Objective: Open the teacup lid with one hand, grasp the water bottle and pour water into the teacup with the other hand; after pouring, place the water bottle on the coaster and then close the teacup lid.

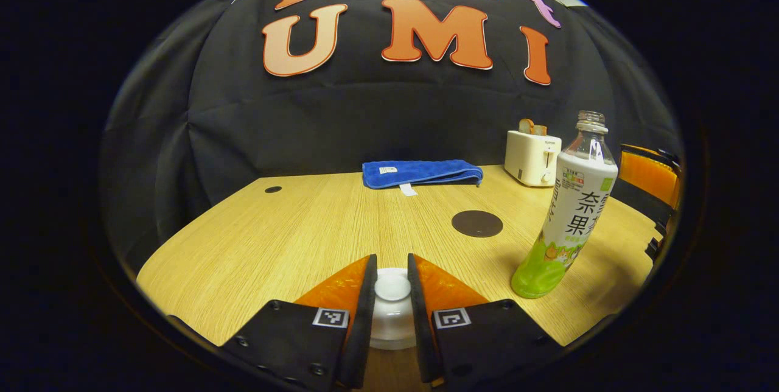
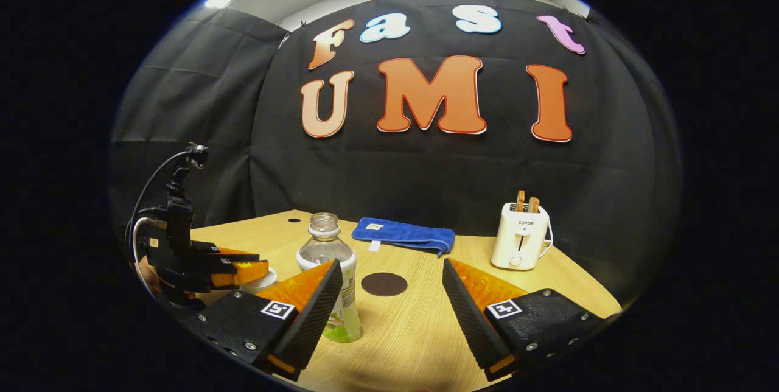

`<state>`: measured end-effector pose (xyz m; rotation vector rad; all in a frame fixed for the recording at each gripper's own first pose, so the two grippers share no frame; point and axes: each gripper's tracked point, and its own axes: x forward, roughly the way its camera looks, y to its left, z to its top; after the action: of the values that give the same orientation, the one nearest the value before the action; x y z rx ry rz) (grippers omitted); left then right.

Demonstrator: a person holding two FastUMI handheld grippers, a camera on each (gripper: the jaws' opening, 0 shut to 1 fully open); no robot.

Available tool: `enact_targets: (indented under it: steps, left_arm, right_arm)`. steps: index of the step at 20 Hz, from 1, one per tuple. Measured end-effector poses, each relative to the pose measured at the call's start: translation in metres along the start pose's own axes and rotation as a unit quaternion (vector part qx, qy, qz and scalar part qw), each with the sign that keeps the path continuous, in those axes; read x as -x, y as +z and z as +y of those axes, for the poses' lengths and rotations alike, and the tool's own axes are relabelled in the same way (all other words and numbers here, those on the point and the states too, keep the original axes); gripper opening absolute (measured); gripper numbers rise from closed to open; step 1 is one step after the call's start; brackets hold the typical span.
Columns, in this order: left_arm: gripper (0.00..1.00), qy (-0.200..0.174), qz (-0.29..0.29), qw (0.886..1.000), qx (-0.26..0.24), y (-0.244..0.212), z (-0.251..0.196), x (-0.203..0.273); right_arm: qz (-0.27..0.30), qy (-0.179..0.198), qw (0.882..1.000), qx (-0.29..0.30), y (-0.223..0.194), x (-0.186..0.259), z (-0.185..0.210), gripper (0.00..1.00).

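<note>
In the left gripper view a white teacup lid (image 1: 392, 313) sits between my left gripper's (image 1: 392, 258) fingers, which press on its round knob from both sides. An uncapped water bottle (image 1: 572, 215) with a white and green label stands upright to the right of it. The dark round coaster (image 1: 477, 223) lies bare on the table behind them. In the right gripper view my right gripper (image 2: 389, 307) hangs open above the table, the bottle (image 2: 331, 258) standing just behind its left finger and the coaster (image 2: 384, 284) beyond the gap. At the far left, the left gripper (image 2: 240, 270) sits over the white teacup (image 2: 260, 282).
A folded blue towel (image 1: 420, 173) lies at the back of the wooden table (image 1: 292, 227). A white toaster (image 1: 531, 157) with toast in it stands at the back right. An orange chair (image 1: 651, 176) is past the table's right edge. A small hole (image 1: 273, 189) marks the back left.
</note>
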<state>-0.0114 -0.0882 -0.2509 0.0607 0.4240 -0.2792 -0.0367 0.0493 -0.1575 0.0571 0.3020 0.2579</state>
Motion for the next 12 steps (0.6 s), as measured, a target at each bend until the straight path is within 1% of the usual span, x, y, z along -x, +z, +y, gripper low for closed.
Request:
enact_targets:
  steps: [3,5,9,10,11,12]
  left_arm:
    - [0.34,0.005,-0.022,1.000,-0.001,0.012,0.004,0.003]
    - [0.36,0.011,-0.036,0.999,0.001,0.022,0.011,0.008]
    - [0.36,0.028,-0.049,0.998,0.004,0.032,0.031,0.016]
    - [0.34,0.036,-0.052,0.998,0.006,0.033,0.036,0.018]
    - [0.36,0.045,-0.053,0.998,0.008,0.034,0.046,0.023]
    - [0.36,0.051,-0.055,0.997,0.011,0.035,0.053,0.024]
  right_arm:
    - [0.004,0.017,1.000,0.007,-0.002,0.000,0.011,0.99]
    - [0.021,0.036,0.999,0.016,-0.013,-0.001,0.025,0.99]
    - [0.043,0.054,0.997,0.019,-0.027,-0.008,0.041,0.99]
    - [0.052,0.059,0.997,0.018,-0.035,-0.009,0.046,0.97]
    - [0.060,0.060,0.996,0.017,-0.040,-0.014,0.049,0.93]
    - [0.066,0.061,0.996,0.016,-0.046,-0.017,0.052,0.92]
